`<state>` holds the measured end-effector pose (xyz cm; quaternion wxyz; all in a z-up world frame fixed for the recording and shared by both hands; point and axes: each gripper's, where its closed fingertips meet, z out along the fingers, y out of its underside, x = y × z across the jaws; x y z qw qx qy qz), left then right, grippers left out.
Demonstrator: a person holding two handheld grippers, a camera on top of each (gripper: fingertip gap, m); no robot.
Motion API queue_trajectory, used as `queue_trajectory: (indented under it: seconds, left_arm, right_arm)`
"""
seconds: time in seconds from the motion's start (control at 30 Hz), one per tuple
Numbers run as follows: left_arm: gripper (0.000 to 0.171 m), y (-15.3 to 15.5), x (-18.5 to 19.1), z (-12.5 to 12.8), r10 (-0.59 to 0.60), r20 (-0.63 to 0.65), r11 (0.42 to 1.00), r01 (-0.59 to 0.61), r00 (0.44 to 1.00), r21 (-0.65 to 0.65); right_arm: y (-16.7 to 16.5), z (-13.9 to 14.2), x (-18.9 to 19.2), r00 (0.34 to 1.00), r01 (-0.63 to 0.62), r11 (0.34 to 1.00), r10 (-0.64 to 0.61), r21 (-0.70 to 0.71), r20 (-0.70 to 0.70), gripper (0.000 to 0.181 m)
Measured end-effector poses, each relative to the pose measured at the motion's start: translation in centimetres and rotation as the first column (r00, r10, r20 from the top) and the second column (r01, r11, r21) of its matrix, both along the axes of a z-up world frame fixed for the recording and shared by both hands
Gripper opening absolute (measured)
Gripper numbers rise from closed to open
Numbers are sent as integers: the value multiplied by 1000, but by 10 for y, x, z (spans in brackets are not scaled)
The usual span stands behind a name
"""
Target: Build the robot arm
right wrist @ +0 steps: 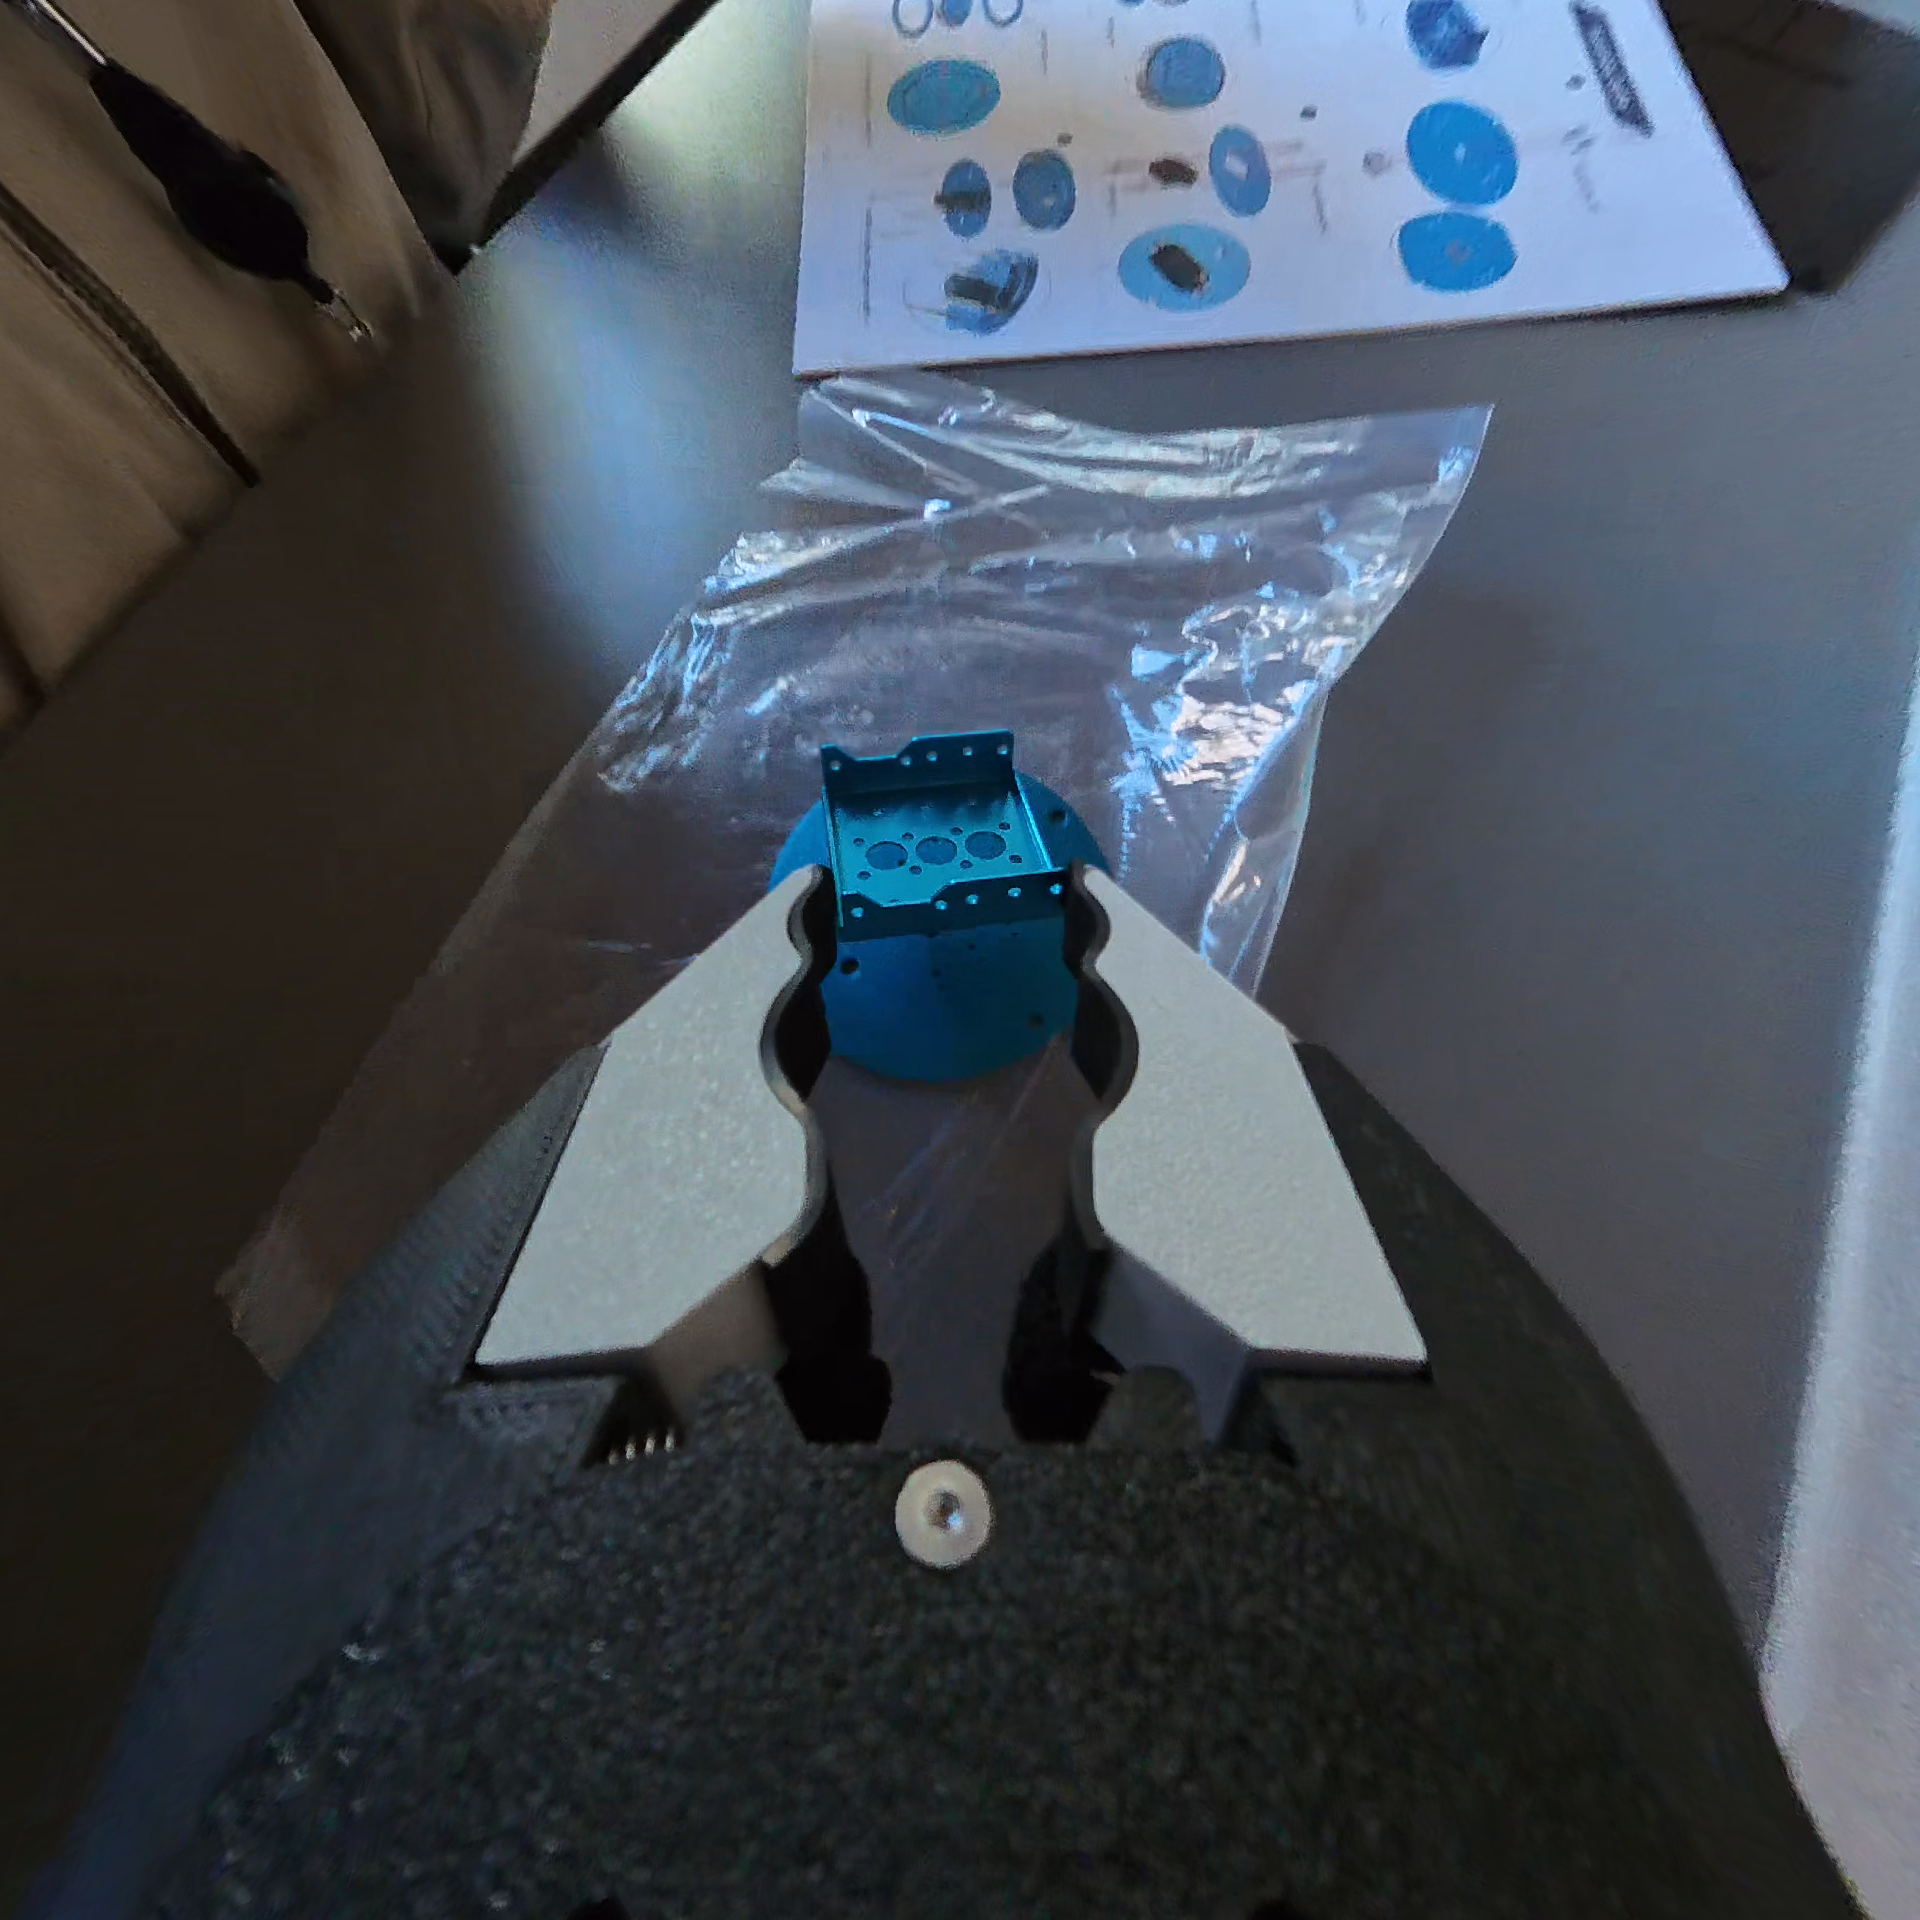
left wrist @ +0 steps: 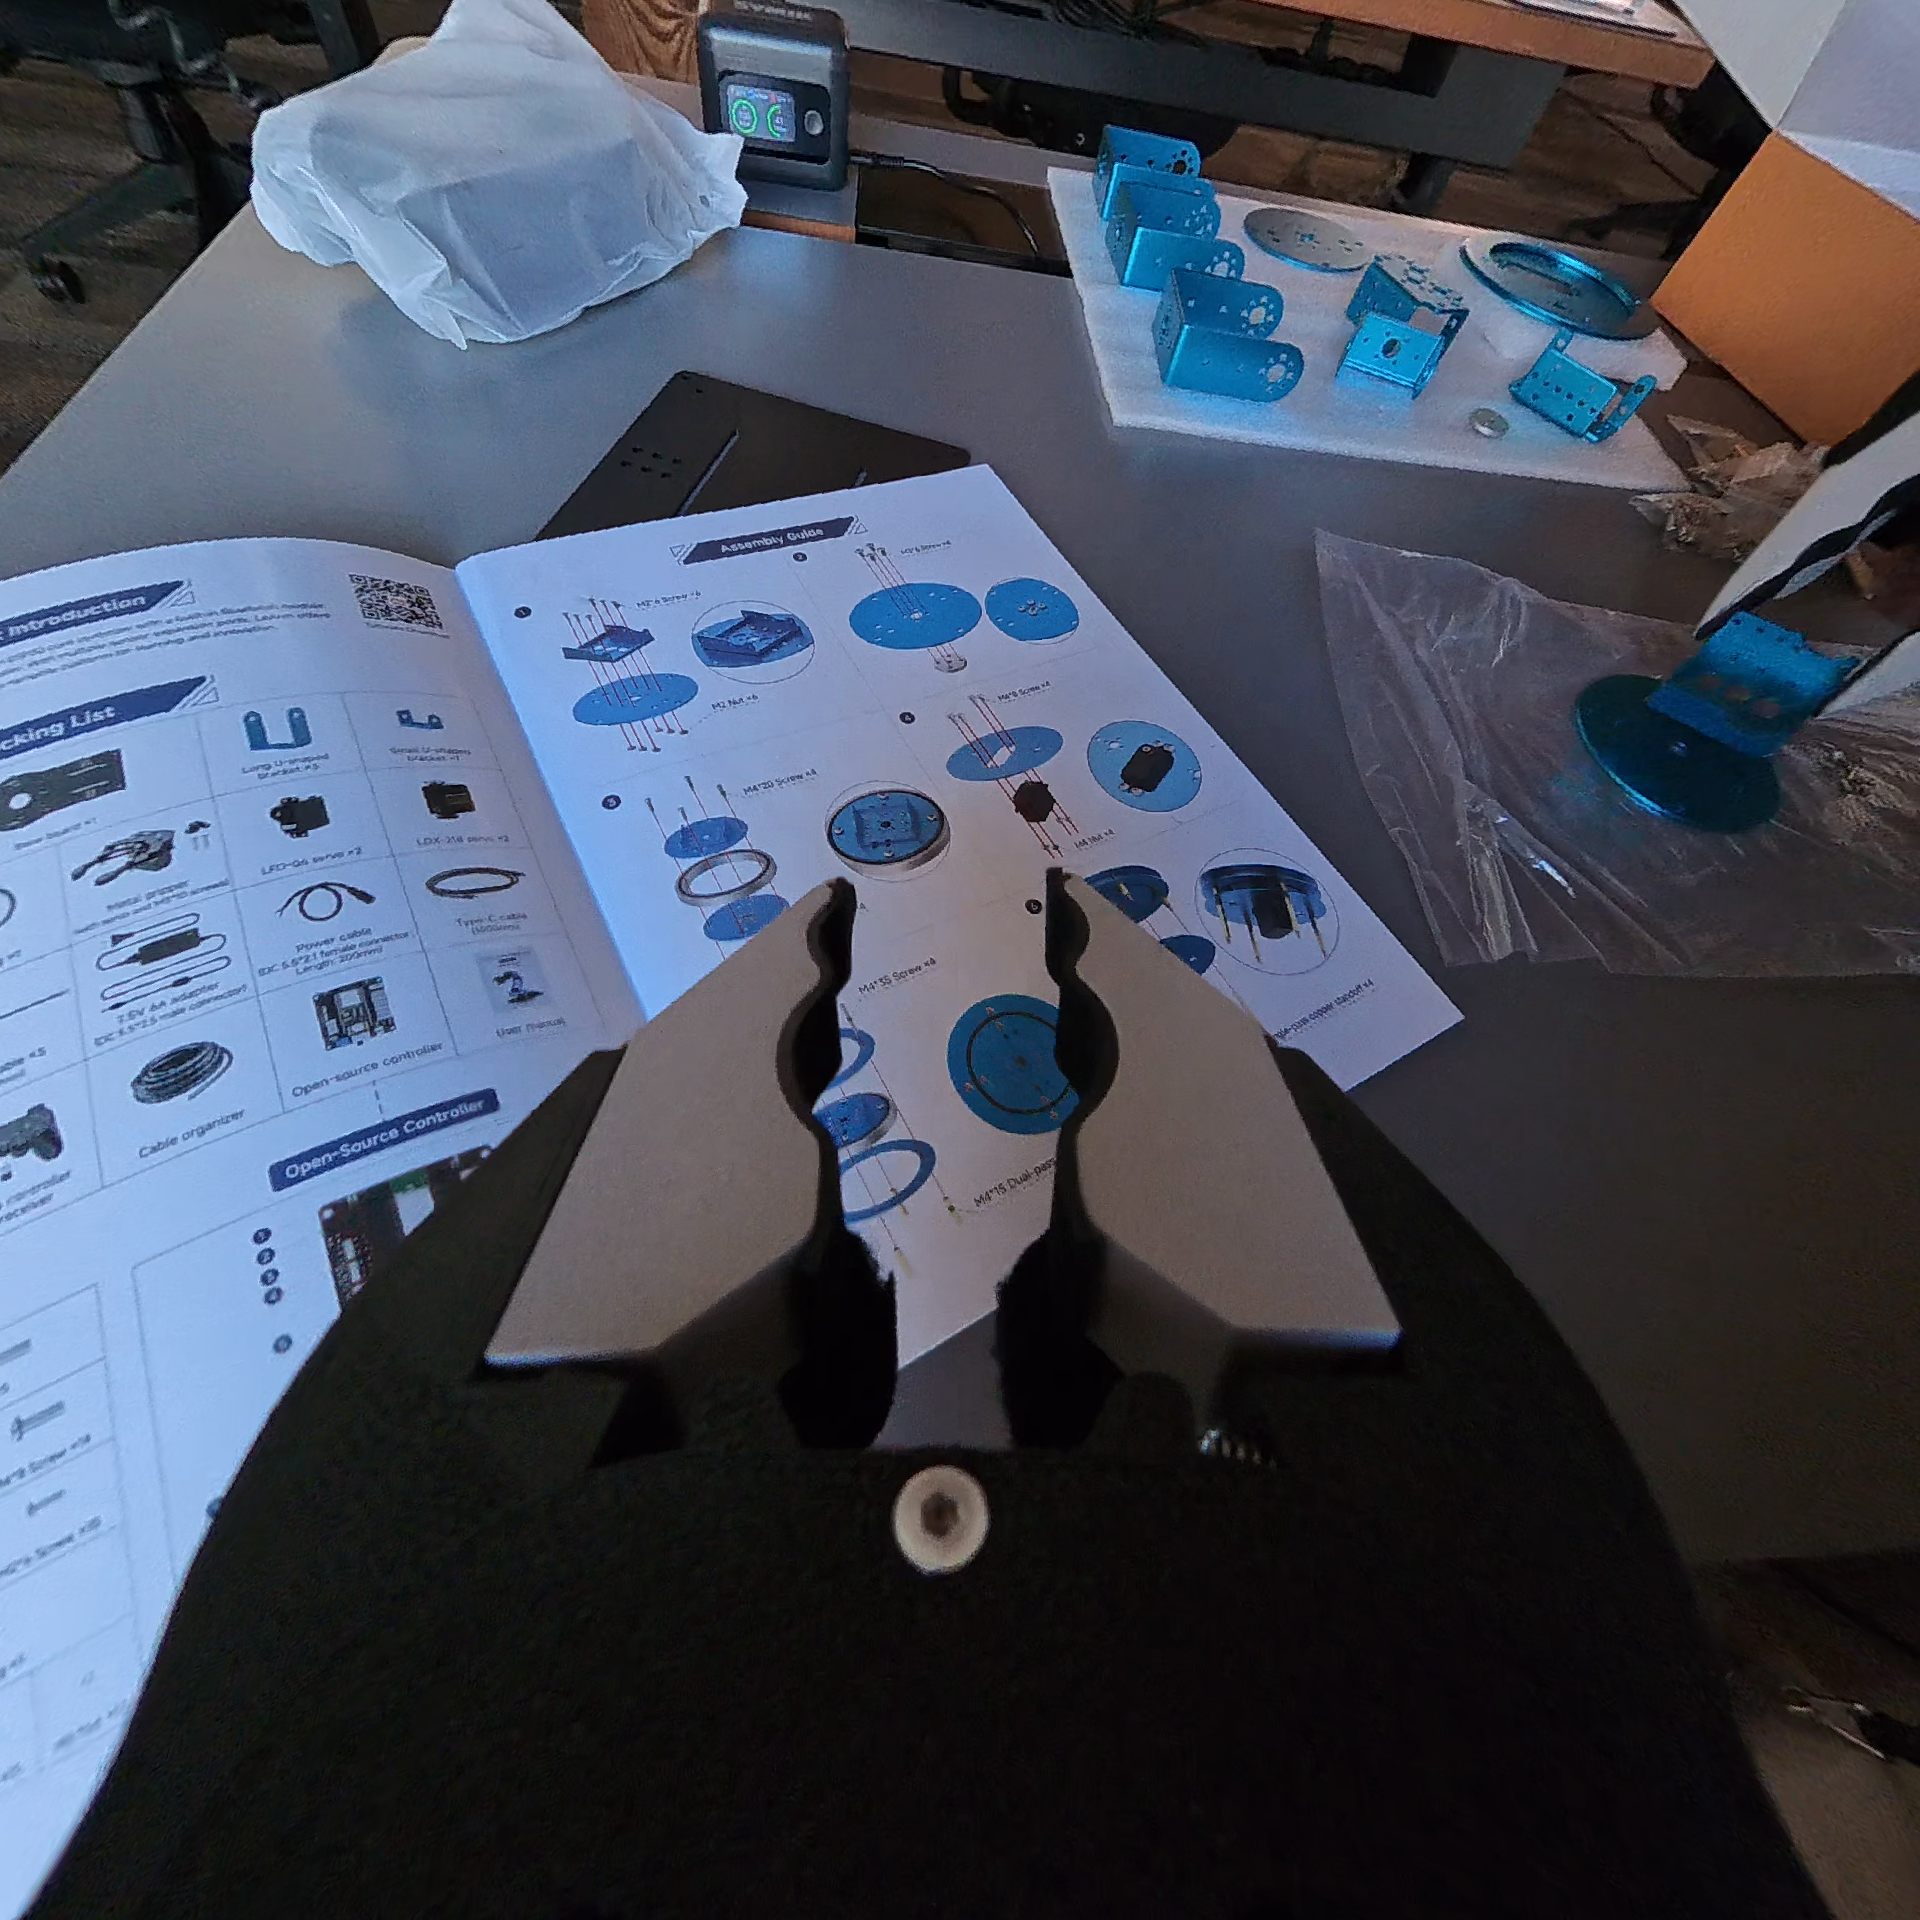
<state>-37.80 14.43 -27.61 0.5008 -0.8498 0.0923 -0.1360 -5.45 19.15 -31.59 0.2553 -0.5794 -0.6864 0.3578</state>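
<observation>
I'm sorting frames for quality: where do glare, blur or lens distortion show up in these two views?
Left wrist view: wide-angle bending curves the booklet; its near-left pages smear; the blue parts on the foam sheet stay fairly crisp. Right wrist view: window light glares off the clear plastic bag; the booklet page is soft; the blue bracket between the right tool's fingers is sharp.

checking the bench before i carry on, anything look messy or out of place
Mostly tidy. Crumpled clear wrappers lie loose near the foam sheet, and the blue bracket on its disc stands on an empty plastic bag between the right gripper fingers.
</observation>
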Motion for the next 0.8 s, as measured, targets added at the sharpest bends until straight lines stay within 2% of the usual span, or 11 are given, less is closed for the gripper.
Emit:
queue_trajectory:
  seconds: [0.43, 0.6, 0.8]
  left_arm:
    - [36, -15, -1, 10, 91, -20, 996, -90, 996, 24]
    - [36, -19, -1, 9, 116, -21, 993, -116, 993, 18]
    - [36, -21, 0, 10, 131, -25, 991, -130, 991, 16]
  right_arm:
    - [-2, -11, 3, 982, -161, 986, 165, -49, 90, 43]
    - [-5, -5, -6, 982, -185, 981, 187, -57, 35, 43]
    - [-7, -11, -1, 980, -191, 980, 194, -51, 55, 43]
